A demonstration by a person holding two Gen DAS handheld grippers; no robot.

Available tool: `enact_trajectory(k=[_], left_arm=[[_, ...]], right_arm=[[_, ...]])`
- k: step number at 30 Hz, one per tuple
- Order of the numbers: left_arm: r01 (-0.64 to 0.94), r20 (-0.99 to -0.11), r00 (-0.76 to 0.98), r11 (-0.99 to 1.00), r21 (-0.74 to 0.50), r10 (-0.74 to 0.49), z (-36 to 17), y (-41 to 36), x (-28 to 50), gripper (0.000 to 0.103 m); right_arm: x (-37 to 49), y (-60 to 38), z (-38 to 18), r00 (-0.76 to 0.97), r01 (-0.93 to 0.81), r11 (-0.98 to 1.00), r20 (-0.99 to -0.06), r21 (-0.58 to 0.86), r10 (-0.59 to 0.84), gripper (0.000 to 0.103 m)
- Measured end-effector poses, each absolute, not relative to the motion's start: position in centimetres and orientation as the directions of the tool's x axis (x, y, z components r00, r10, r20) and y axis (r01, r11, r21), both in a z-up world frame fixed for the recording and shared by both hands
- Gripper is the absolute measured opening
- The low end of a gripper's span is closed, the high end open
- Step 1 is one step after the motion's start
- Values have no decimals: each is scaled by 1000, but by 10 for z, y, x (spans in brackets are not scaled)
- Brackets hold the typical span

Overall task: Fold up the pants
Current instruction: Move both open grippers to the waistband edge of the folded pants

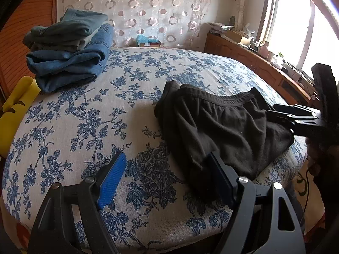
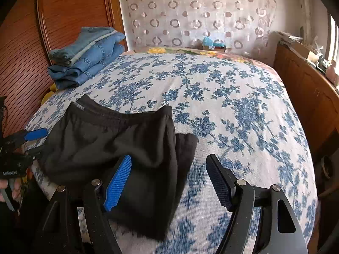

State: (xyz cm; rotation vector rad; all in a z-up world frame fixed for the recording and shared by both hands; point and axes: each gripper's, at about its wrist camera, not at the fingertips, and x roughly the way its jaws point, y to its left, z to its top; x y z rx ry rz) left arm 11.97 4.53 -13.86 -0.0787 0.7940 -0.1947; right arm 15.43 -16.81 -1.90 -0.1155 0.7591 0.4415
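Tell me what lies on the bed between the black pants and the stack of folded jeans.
Nothing but bare floral bedspread. The left wrist view shows that stretch between the black pants and the jeans; the right wrist view shows the same.

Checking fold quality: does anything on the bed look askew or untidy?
Yes. The black pants are folded unevenly: one layer sticks out sideways past the top layer, and the fabric is wrinkled. The jeans stack looks tidy.
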Motion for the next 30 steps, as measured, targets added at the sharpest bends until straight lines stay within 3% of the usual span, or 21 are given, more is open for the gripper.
enact_trajectory(k=[20, 25, 30], left_arm=[[212, -676, 679, 958, -195, -288, -110, 34, 162, 79], [219, -705, 650, 959, -181, -282, -119, 33, 181, 70], [223, -726, 624, 956, -191, -290, -126, 35, 193, 69]], right_arm=[[175, -160, -33, 638, -446, 894, -688, 36, 346, 75], [173, -159, -33, 646, -445, 895, -684, 25, 340, 75], [173, -159, -33, 646, -445, 895, -684, 25, 340, 75]])
